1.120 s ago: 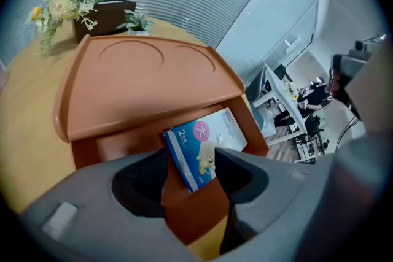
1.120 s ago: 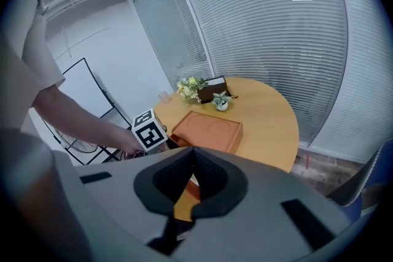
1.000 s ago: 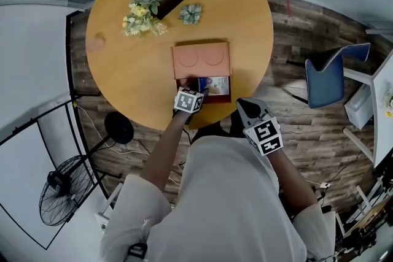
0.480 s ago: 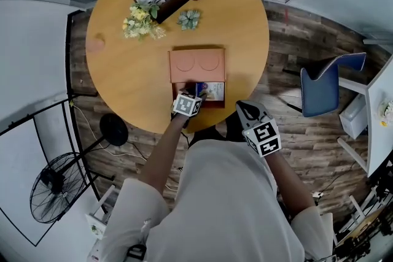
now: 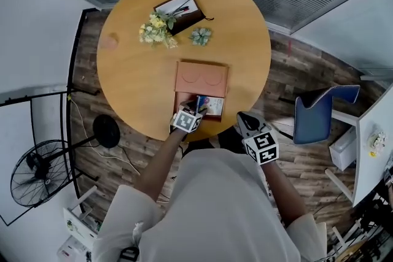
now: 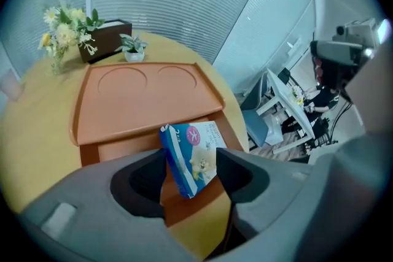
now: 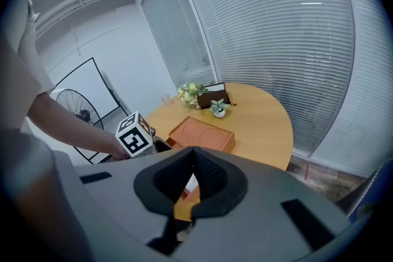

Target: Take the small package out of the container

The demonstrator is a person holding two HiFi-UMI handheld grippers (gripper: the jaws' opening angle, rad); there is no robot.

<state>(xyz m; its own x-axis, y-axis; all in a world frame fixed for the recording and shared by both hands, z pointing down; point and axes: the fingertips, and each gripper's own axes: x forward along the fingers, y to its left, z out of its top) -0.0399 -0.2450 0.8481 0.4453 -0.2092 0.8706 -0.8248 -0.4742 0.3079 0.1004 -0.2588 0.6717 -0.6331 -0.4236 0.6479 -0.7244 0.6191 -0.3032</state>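
An orange box stands near the front edge of the round wooden table (image 5: pixel 135 83), its lid (image 5: pixel 201 78) laid back flat and its low base (image 6: pixel 123 147) towards me. The small blue-and-white package (image 6: pixel 191 153) stands tilted on edge in the base. My left gripper (image 6: pixel 190 167) is shut on it, one jaw on each side; from above, this gripper (image 5: pixel 199 107) reaches over the box's near wall. Off the table at the right, my right gripper (image 5: pixel 244 119) hovers with its jaws (image 7: pixel 193 159) pressed together, holding nothing.
At the far side of the table stand a vase of yellow flowers (image 5: pixel 156 30), a small potted plant (image 5: pixel 201 37) and a dark tray with pens (image 5: pixel 181 11). A blue chair (image 5: pixel 319 110) is right of the table; a floor fan (image 5: pixel 37 172) is at the left.
The head view has shifted, so the table sits lower and further right. My left gripper stays at the box on the package. The right gripper holds its place off the table.
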